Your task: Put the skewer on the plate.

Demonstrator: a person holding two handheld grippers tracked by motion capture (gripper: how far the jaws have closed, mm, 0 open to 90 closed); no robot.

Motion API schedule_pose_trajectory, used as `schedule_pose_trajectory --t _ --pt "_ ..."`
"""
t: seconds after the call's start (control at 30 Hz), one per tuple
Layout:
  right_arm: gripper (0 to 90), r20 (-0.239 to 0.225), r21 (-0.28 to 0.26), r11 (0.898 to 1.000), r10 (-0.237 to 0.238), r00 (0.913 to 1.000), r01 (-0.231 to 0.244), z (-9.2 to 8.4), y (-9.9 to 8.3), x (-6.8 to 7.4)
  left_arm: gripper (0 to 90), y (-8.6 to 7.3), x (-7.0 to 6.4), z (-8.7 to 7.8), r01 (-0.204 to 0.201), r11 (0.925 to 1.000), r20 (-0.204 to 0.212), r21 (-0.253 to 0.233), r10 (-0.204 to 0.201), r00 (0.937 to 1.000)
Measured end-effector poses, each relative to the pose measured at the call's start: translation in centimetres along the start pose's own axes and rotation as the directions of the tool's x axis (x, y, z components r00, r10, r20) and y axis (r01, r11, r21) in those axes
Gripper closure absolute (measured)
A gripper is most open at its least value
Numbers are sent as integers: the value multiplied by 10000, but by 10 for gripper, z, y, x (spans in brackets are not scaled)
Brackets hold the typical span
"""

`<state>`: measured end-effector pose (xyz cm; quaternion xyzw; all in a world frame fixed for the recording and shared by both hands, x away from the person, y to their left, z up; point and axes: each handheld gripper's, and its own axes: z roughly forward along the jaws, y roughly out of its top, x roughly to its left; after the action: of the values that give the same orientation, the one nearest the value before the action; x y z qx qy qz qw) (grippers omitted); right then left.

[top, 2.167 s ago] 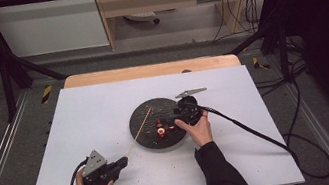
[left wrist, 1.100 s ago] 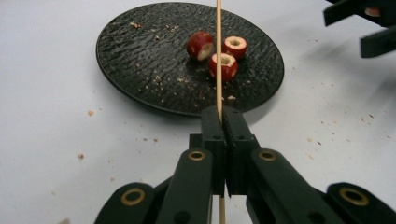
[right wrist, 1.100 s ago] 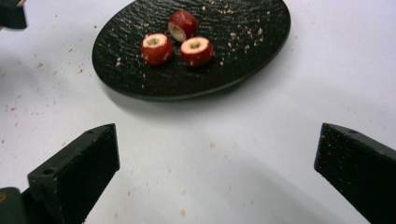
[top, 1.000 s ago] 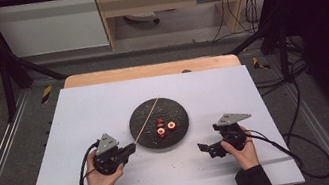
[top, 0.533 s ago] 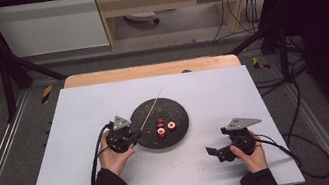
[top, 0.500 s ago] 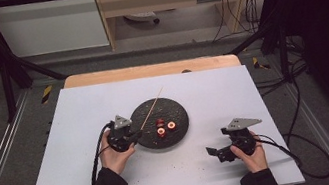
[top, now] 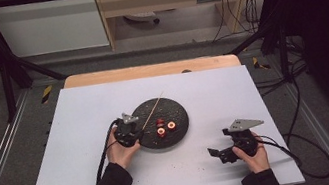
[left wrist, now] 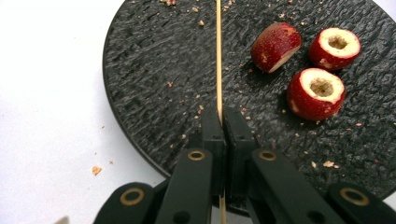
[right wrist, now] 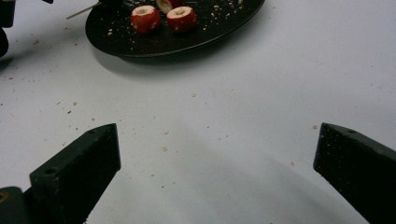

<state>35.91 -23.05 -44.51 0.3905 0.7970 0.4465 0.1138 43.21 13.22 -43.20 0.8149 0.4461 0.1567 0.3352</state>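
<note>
Pinching the thin wooden skewer (left wrist: 218, 60) near its end, the left tool (left wrist: 223, 122) sits over the round black textured plate (left wrist: 154, 84) beside three cored red fruit pieces (left wrist: 316, 93); the right tool (right wrist: 217, 154) hangs spread above the white tabletop (right wrist: 261, 93).

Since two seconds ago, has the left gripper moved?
Yes. The left gripper went from the table's near left up to the plate rim, now shut on the skewer.
</note>
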Motion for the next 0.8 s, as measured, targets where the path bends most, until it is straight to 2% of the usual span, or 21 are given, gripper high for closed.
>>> schedule_pose_trajectory --t 0.17,0.23,0.33,0.43,0.57,0.67,0.8 --pt "17 -5 14 10000 -6 10000 6 1 0 0 869 0 -1 2 -6 10000 111 -11 6 9999" --pt "17 -16 13 10000 -5 10000 5 1 0 0 850 -1 0 0 -84 9999 89 -60 85 9999" --pt "17 -19 -28 10000 11 10000 -11 0 0 0 804 -2 3 -7 -194 9996 325 -211 201 9993" --pt "17 14 -28 10000 17 10000 -17 0 0 0 717 -6 7 -19 -328 9979 653 -562 365 9972" --pt "17 33 -27 10000 59 10000 -59 -1 0 0 570 -16 15 -36 -508 9958 1055 -765 588 9927" --pt "17 56 -73 10000 29 10000 -28 -1 1 0 458 -26 21 -46 -649 9932 1110 -971 756 9909" --pt "16 100 -88 10000 18 9999 -17 -1 1 0 365 -39 31 -57 -696 9910 1371 -1148 852 9869"
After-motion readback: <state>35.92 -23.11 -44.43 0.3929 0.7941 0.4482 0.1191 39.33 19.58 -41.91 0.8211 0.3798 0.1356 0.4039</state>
